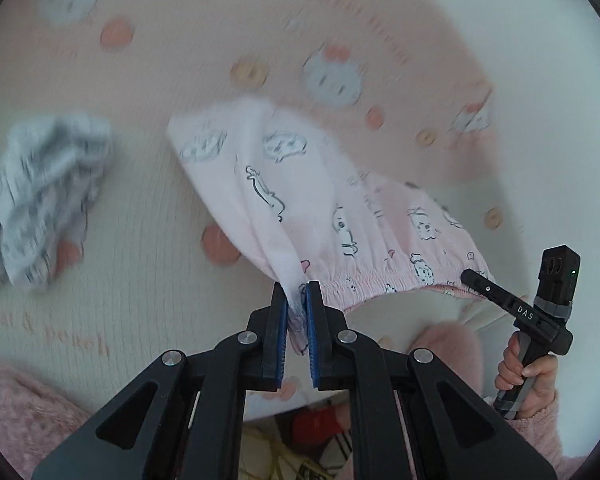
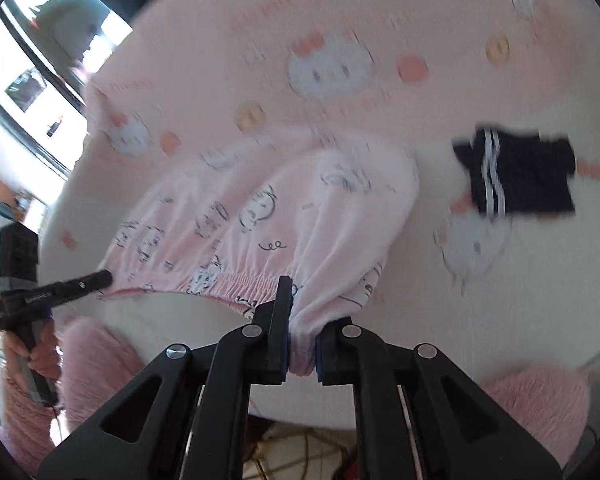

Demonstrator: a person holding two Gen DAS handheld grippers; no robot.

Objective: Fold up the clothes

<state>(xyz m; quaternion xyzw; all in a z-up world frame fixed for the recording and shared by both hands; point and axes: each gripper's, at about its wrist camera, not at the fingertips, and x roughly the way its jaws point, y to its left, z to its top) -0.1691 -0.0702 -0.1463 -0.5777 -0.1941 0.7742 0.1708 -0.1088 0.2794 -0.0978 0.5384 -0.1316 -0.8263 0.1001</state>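
Between both grippers' fingers (image 1: 278, 316) hangs soft pink printed shorts (image 1: 340, 220), elastic-waisted.

Right gripper (image 2: 298, 334) clamped on bunched elastic waistband of pink printed shorts (image 2: 268, 204); cloth pinched between the fingers (image 2: 281, 320). Left gripper (image 2: 100, 279) grips the same waistband at its far end, a hand (image 2: 40, 354) on its handle. Shorts drape onto the bed (image 2: 540, 300), near its front edge. Dark striped garment (image 2: 520, 176) lies flat just beside them, toward the bed's right side. Image motion-blurred.
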